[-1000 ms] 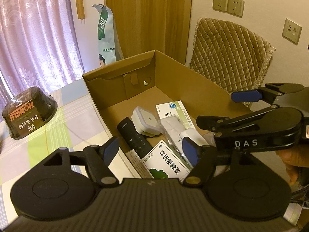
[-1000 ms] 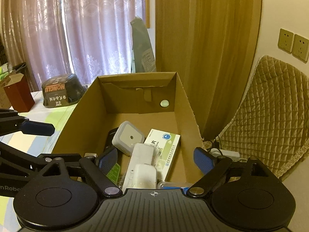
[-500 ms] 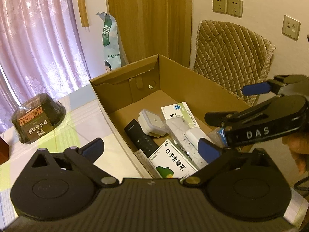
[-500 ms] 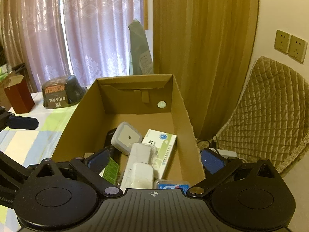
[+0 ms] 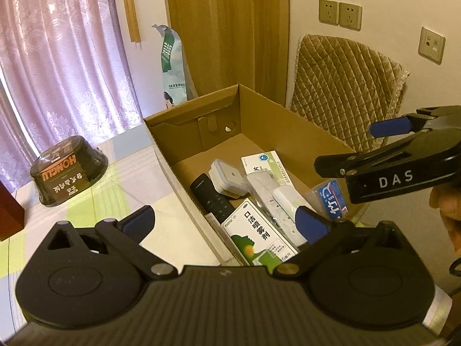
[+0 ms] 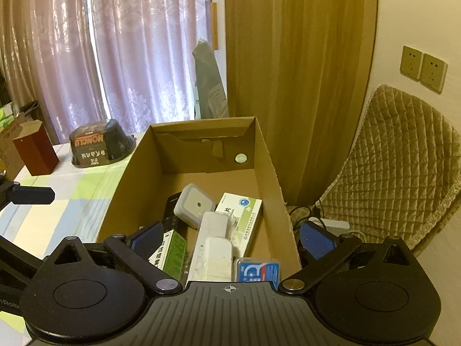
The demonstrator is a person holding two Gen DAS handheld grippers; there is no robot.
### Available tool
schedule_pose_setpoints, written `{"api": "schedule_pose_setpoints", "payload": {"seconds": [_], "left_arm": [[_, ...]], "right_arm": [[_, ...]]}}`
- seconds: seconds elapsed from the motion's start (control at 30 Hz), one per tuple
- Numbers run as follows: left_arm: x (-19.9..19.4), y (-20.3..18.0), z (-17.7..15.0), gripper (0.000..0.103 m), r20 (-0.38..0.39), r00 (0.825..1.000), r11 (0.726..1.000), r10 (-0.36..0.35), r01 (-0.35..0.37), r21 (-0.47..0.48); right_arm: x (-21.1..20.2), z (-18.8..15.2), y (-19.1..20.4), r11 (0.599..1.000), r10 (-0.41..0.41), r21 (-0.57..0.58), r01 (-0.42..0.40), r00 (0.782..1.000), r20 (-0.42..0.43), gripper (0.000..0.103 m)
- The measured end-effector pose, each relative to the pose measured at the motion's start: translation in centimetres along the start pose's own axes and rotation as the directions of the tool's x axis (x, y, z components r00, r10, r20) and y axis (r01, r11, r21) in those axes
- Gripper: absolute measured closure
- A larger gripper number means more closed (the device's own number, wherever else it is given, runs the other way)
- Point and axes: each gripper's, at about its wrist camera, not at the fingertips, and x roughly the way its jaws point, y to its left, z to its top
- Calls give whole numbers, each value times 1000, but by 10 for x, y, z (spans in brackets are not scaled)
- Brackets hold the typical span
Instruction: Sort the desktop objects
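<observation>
Curtained room, table [image 5: 173, 210] | box [image 6: 268, 173] filled, bowl [image 5: 69, 170] left, I judge | my left gripper [image 5: 224, 220] and right gripper [image 6: 230, 238] spread, empty.

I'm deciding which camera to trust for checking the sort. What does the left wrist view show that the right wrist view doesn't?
Only the left wrist view: the right hand-held gripper from outside, marked DAS, and the black remote's buttons.

Only the right wrist view: a dark red box on the table and cables beside the carton.

Both: the cardboard box, white charger, green spray carton, upturned black bowl, quilted chair.
</observation>
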Motion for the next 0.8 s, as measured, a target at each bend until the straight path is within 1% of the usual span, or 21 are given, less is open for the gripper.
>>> {"api": "schedule_pose_setpoints", "payload": {"seconds": [0.17,0.47,0.67,0.8], "left_arm": [[-17,0,-3,1,0,1000,1000,9,-9,-19],[-44,-3,-8,1,-25,1000,998,19,-21,-57],[-66,-3,-15,1,-24,999,996,34,-36,-84],[-79,-4,-20,1,-29,999,994,43,-45,-98]], "right_arm": [[-16,-2,2,1000,2,20,-2,1000,-5,0],[-44,0,12,1000,16,18,-16,1000,-5,0],[-68,-2,20,1000,15,3,-15,1000,-2,0],[-85,-7,23,1000,16,17,-16,1000,1,0]]}}
